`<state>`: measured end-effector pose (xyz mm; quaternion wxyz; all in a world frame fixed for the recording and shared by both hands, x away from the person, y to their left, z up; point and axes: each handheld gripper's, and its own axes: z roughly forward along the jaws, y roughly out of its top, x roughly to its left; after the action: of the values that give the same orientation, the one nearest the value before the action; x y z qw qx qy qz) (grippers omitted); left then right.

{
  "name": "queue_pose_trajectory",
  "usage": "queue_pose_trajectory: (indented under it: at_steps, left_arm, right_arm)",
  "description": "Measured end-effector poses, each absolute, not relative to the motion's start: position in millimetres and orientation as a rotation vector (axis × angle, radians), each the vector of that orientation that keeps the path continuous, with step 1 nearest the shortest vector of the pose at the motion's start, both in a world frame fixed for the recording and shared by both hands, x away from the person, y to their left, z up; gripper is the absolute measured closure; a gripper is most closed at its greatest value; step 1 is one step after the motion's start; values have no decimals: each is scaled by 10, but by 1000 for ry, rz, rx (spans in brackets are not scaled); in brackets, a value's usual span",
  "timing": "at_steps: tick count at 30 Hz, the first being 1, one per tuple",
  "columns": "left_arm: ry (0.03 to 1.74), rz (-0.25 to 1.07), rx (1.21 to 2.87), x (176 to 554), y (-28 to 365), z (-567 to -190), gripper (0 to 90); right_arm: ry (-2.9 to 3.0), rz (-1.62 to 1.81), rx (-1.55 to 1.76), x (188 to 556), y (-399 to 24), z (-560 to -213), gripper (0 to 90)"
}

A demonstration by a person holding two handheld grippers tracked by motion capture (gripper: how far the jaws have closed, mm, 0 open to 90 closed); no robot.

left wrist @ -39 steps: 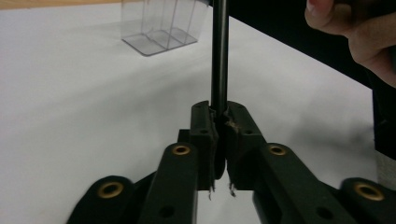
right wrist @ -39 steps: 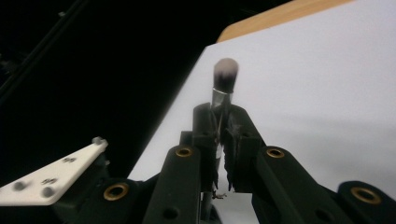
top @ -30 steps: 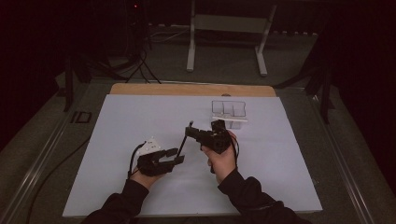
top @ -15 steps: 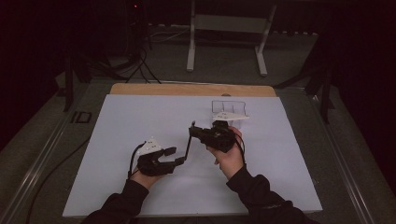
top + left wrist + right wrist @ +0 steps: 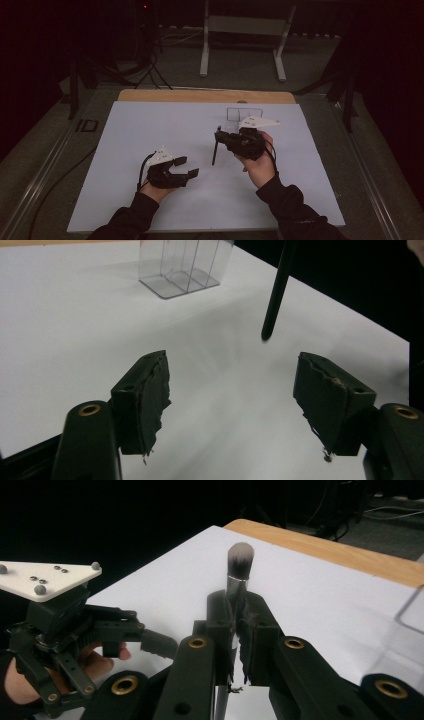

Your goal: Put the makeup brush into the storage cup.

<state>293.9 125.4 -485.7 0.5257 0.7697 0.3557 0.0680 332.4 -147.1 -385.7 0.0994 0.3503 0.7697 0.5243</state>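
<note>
Brush [image 5: 240, 565] is clamped in the right gripper [image 5: 223, 139], lifted off the table; the left gripper [image 5: 186, 166], jaws just opening, holds nothing; the clear organizer [image 5: 182, 265] awaits it.

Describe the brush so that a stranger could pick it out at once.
Start at the white sheet covering the table, then find the right gripper above its middle. Clamped between its jaws is the brush: a slim black handle hanging down, a silver collar, and a rounded tuft of dark, white-tipped bristles, unlike the clear divided box nearby.
</note>
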Motion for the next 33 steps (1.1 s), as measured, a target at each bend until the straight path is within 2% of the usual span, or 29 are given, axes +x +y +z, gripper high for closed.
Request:
queue_pose_trajectory:
  at_steps: [4,14,16,28,33]
  left_arm:
    - [844,149,1844,2938,1247,-4856,258]
    - [848,144,1846,2947,1255,-4863,208]
    - [833,142,1848,2942,1252,-4861,156]
    - [806,158,1846,2924,1253,-4856,90]
    - [792,139,1854,2925,1245,-4872,25]
  right_arm:
    - [2255,1522,1023,3315,-1560,-3803,841]
    - [2175,1497,1000,3325,-1779,-3623,841]
    - [2162,1499,1004,3340,-1815,-3593,841]
    - [2070,1490,1000,3441,-1977,-3407,841]
    - [2052,1472,990,3525,-2020,-3356,841]
